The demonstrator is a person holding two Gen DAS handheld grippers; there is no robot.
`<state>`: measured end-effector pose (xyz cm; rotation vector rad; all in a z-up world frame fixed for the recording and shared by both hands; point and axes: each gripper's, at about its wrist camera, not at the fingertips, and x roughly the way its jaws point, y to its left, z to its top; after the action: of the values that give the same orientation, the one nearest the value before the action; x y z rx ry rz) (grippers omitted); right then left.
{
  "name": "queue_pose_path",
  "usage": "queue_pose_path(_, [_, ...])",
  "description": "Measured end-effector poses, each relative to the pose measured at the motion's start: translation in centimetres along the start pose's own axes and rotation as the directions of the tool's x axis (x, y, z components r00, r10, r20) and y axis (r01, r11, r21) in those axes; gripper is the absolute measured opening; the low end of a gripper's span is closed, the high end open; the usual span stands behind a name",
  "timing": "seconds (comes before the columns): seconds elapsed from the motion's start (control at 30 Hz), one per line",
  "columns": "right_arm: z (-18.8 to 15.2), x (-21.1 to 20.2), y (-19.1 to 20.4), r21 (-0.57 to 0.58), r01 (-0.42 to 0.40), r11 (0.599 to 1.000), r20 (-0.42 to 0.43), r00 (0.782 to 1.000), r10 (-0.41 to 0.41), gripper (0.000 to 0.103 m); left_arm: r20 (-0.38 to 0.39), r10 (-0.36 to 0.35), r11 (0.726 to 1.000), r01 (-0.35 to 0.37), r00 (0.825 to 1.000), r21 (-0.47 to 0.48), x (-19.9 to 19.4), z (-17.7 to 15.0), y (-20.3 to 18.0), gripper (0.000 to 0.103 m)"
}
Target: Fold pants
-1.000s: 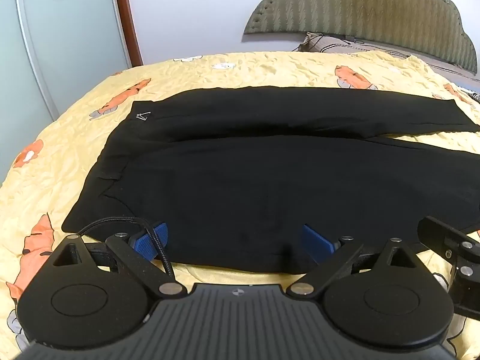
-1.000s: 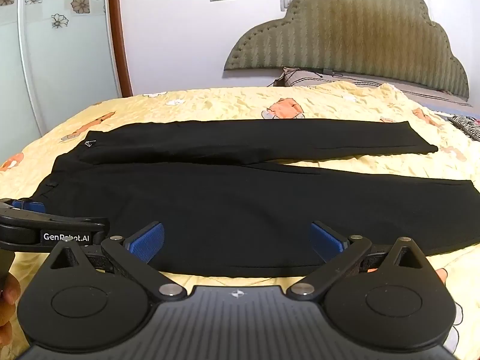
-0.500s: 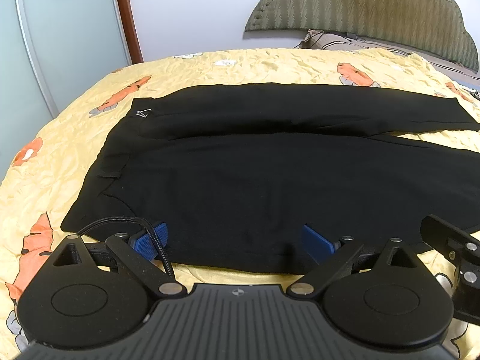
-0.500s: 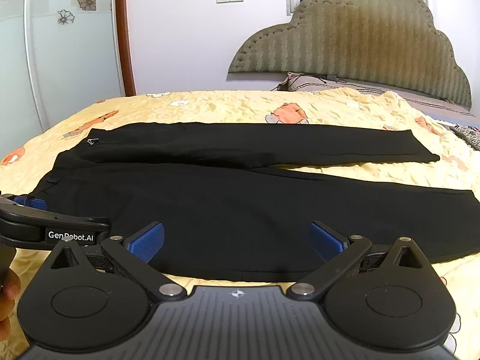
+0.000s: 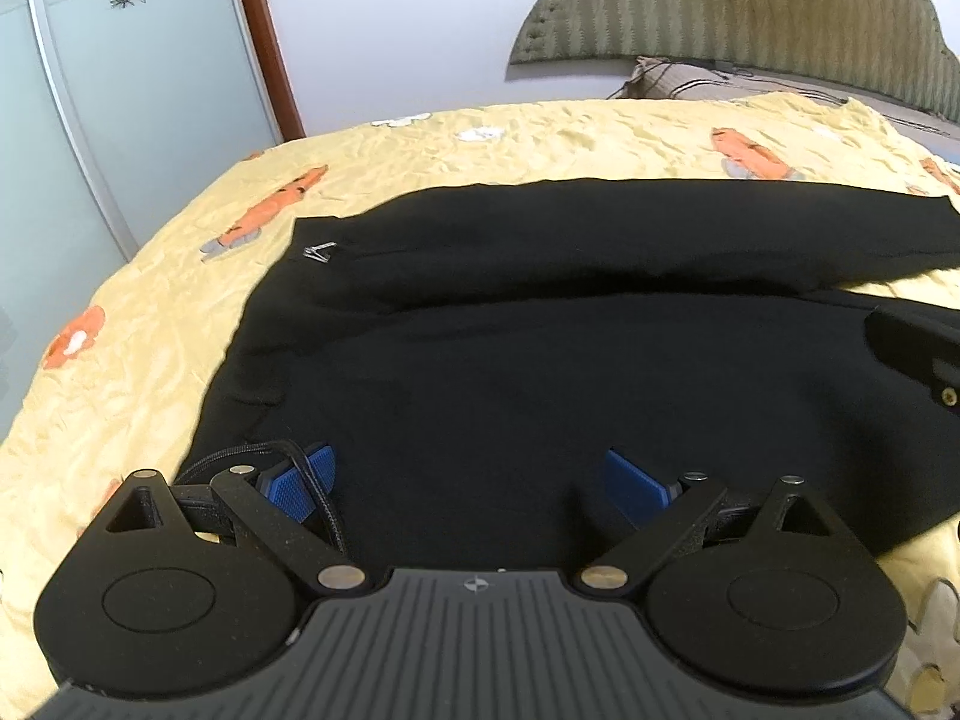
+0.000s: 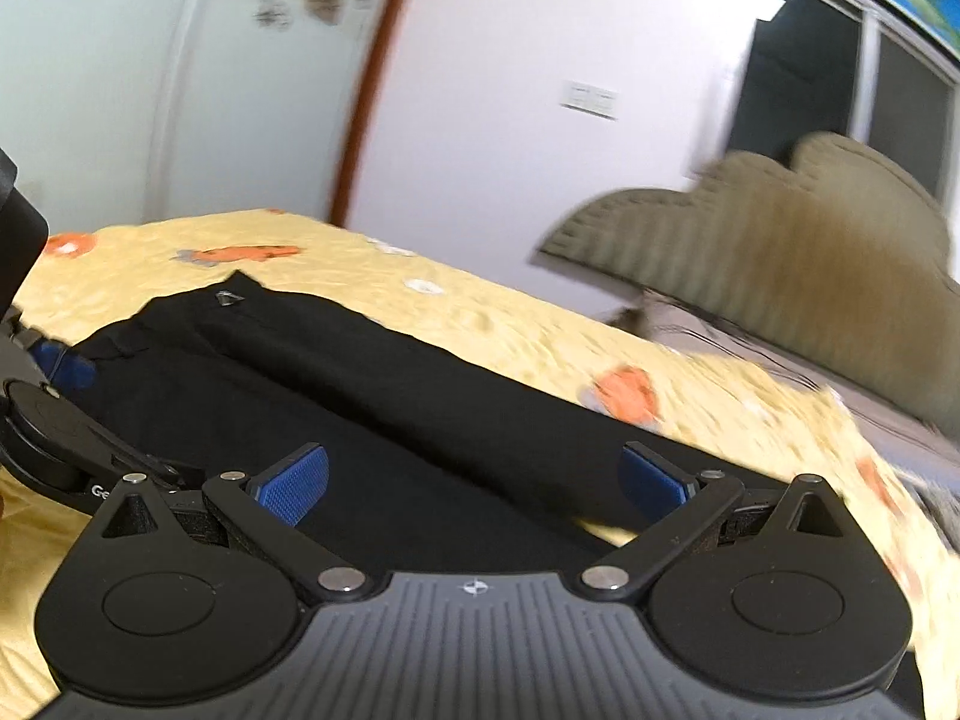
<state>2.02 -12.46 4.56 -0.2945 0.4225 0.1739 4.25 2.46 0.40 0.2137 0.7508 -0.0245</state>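
1. The black pants (image 5: 540, 360) lie flat on the bed's yellow bedspread (image 5: 150, 330), legs side by side, no fold visibly made.
2. Left tongs (image 5: 468, 480) are spread wide over the near waist edge, holding nothing.
3. Right tongs (image 6: 474, 480) are spread too, gripping nothing.
4. Every fold looks left to do.

I see a yellow bedspread (image 5: 540, 138) with orange prints, olive scalloped headboard (image 5: 750, 6), white wall (image 6: 492, 138), frosted floral sliding doors (image 5: 120, 90), dark window (image 6: 798, 78).

Home bedroom, bed (image 5: 540, 138), padded headboard (image 5: 750, 6)
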Motion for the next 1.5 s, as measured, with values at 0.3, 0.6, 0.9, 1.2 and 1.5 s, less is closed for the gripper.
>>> queue_pose_path(0.3, [4.0,8.0,-2.1,0.064,-0.147,0.987,-0.021,0.989,0.149,0.103,-0.049,0.032,0.998,-0.035,0.998,-0.048,3.6,3.0,3.0,0.098])
queue_pose_path(0.6, [7.8,19.4,-5.3,0.148,-0.368,0.918,-0.068,0.922,0.38,0.103,-0.055,0.074,0.997,-0.075,0.996,-0.014,6.0,5.0,4.5,0.098])
queue_pose_path(0.9, [9.8,30.1,-2.7,0.045,-0.468,0.883,-0.242,0.852,0.464,0.093,-0.129,-0.05,0.992,0.034,0.99,-0.121,9.1,7.9,9.7,0.097])
queue_pose_path(1.2, [10.0,37.8,-0.7,0.089,-0.582,0.808,-0.331,0.748,0.575,0.057,-0.155,-0.215,0.904,0.137,0.964,-0.405,13.2,11.7,15.7,0.096])
queue_pose_path(1.5, [9.5,31.3,1.8,-0.227,-0.497,0.838,-0.165,0.867,0.47,0.007,-0.164,-0.416,0.801,0.275,0.895,-0.532,17.9,16.7,18.1,0.096])
